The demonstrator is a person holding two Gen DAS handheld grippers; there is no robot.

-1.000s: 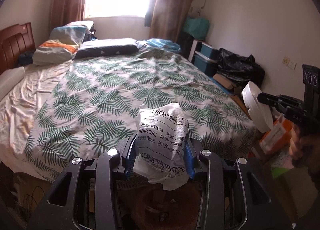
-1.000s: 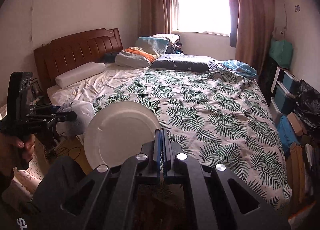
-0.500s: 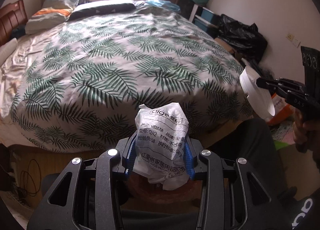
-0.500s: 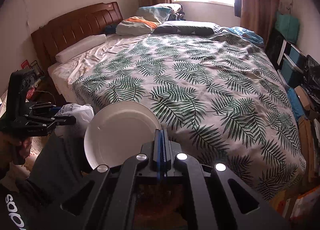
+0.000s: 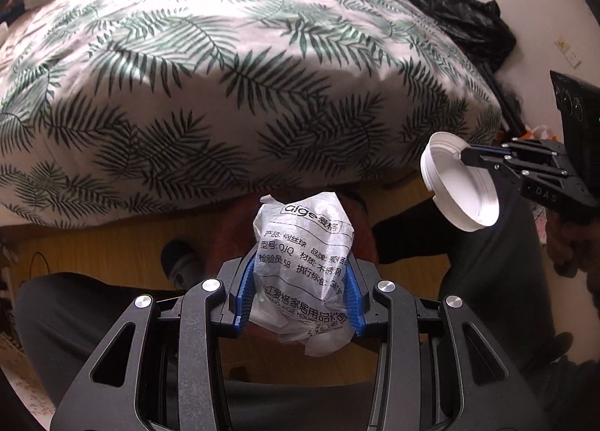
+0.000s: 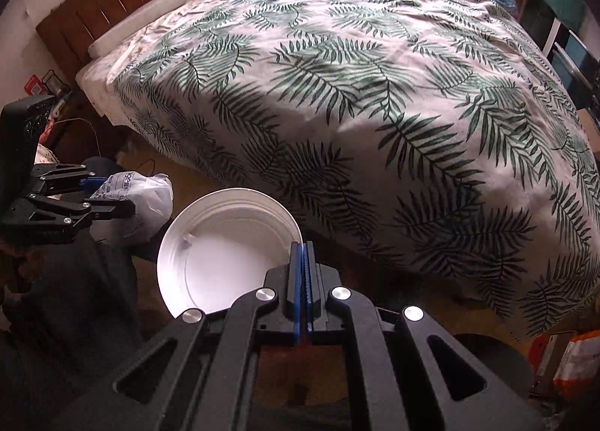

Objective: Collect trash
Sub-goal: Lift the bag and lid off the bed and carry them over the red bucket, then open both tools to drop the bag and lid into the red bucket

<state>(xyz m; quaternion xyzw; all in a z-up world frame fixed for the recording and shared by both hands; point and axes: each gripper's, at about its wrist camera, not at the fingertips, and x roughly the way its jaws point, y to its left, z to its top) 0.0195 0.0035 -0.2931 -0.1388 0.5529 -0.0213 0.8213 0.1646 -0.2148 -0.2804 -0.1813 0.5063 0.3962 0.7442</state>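
The left claw (image 5: 300, 288) grips a crumpled translucent white plastic bag printed with black Chinese text (image 5: 303, 262); its blue-lined fingers (image 5: 245, 294) press the bag from both sides, and the bag bulges out above and below them. The right claw (image 6: 302, 243) is pinched tight on the rim of a round white plastic lid with a ridged inner wall (image 6: 225, 251), which hangs tilted to the left of that claw with its hollow side toward the camera. In the left wrist view the same lid (image 5: 459, 187) shows at the right, nipped at its upper edge by the black fingers of the right claw (image 5: 465, 158), and a hand (image 5: 566, 247) grasps the handle below. In the right wrist view the bag (image 6: 138, 202) and the left claw (image 6: 127, 202) holding it appear at the left, near the lid but apart from it.

Both claws are held in the air just off the foot edge of a bed covered with a white quilt patterned in green fern leaves (image 6: 356, 86). Under them lies a yellowish wooden floor (image 5: 93, 243), and a person's dark trouser legs (image 5: 67, 315) and a dark slippered foot (image 5: 180, 262) show below the bag. A reddish-brown round object (image 5: 232, 228) sits on the floor directly behind the bag; what it is I cannot tell. A brown slatted wooden headboard (image 6: 112, 7) stands at the bed's far end.
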